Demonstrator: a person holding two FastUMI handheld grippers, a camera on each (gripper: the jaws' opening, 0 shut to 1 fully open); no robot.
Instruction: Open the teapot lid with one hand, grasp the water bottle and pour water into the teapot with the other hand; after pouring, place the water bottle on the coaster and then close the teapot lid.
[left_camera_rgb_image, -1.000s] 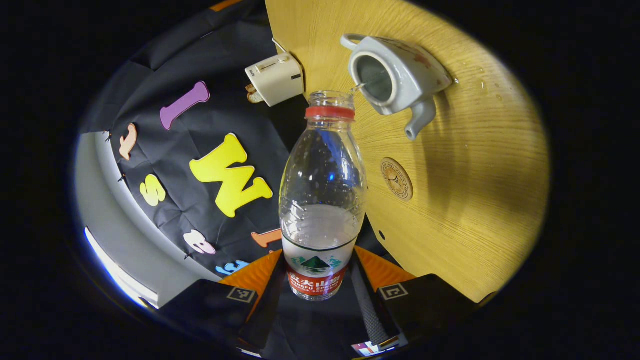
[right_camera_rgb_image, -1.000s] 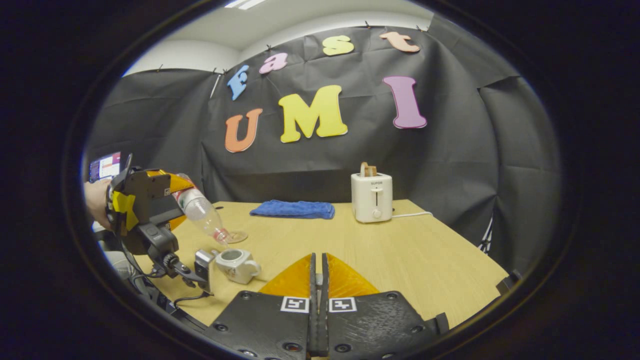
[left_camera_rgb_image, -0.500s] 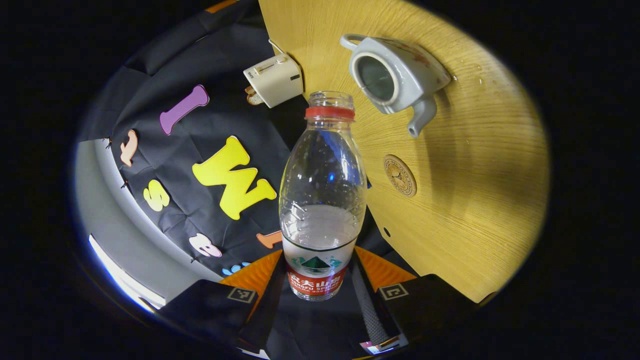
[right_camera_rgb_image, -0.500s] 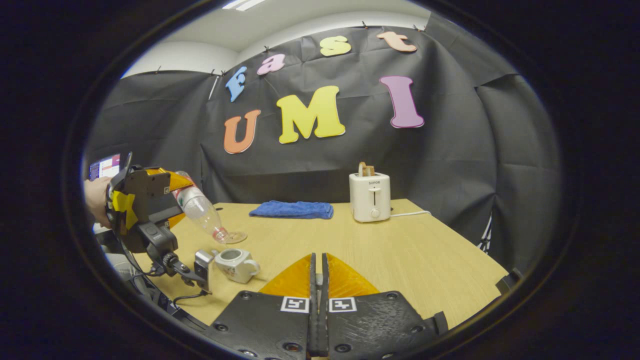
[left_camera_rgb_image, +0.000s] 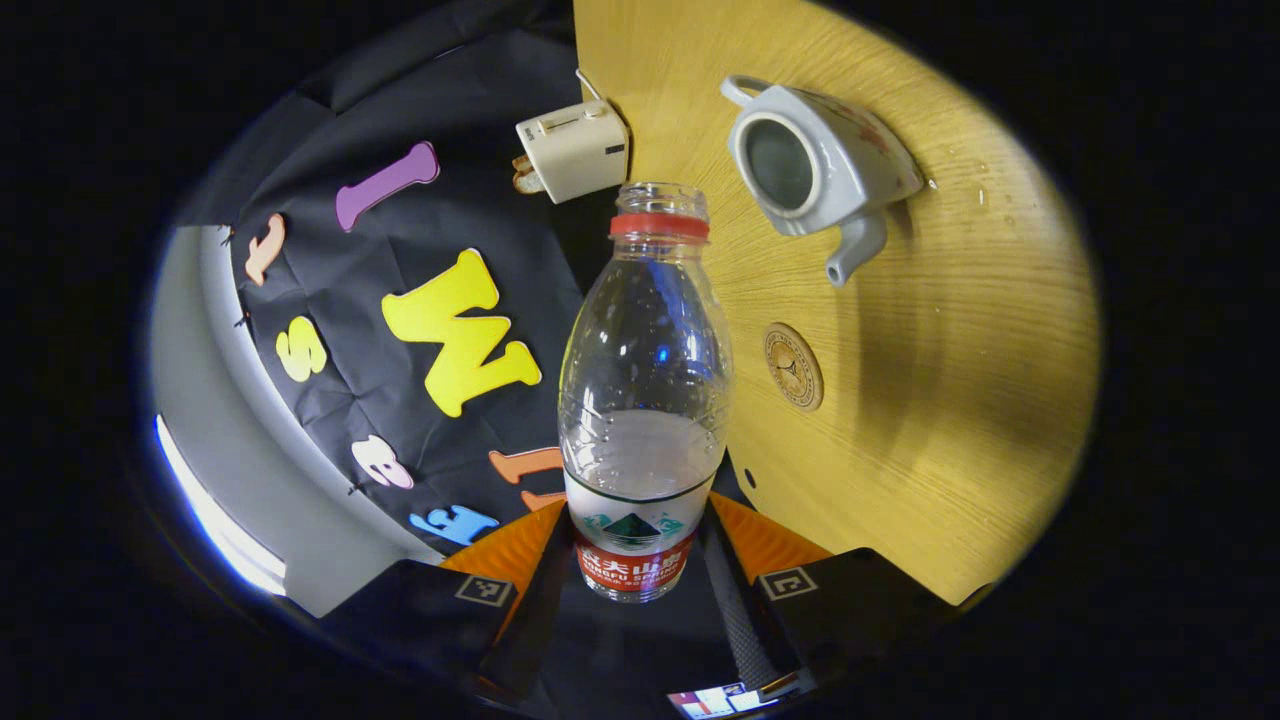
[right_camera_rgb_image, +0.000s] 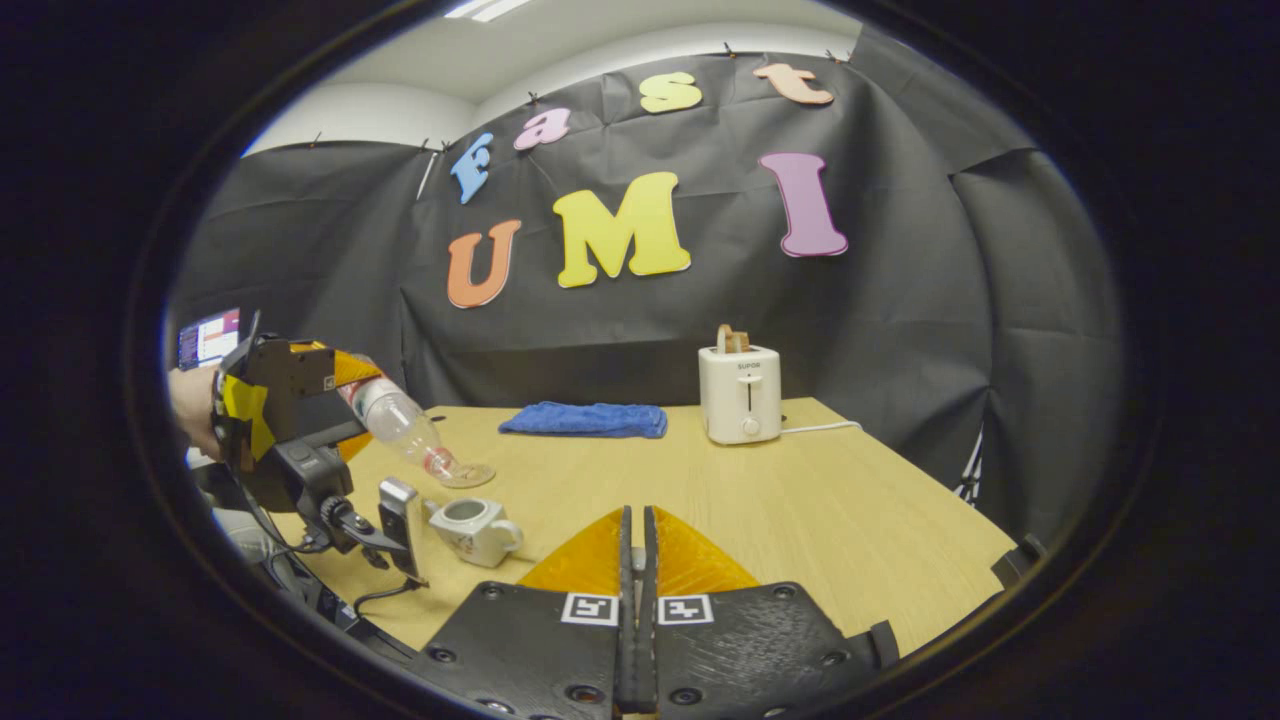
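My left gripper is shut on the lower part of a clear water bottle with a red neck ring, no cap and some water inside. The bottle is tilted, its mouth off to the side of the white teapot, which stands with no lid on the wooden table. A round coaster lies near the spout. From the right gripper view the left gripper holds the bottle slanted above the teapot and coaster. My right gripper hangs over the table's near side, fingers pressed together; the lid is hidden.
A white toaster and a folded blue towel sit at the back of the table. A hand holds the left gripper at the table's left edge, with a lit screen behind it.
A thin stream ran from the bottle into the teapot a second ago; it has stopped. The bottle mouth has drawn back from the teapot opening. The right gripper stayed still.
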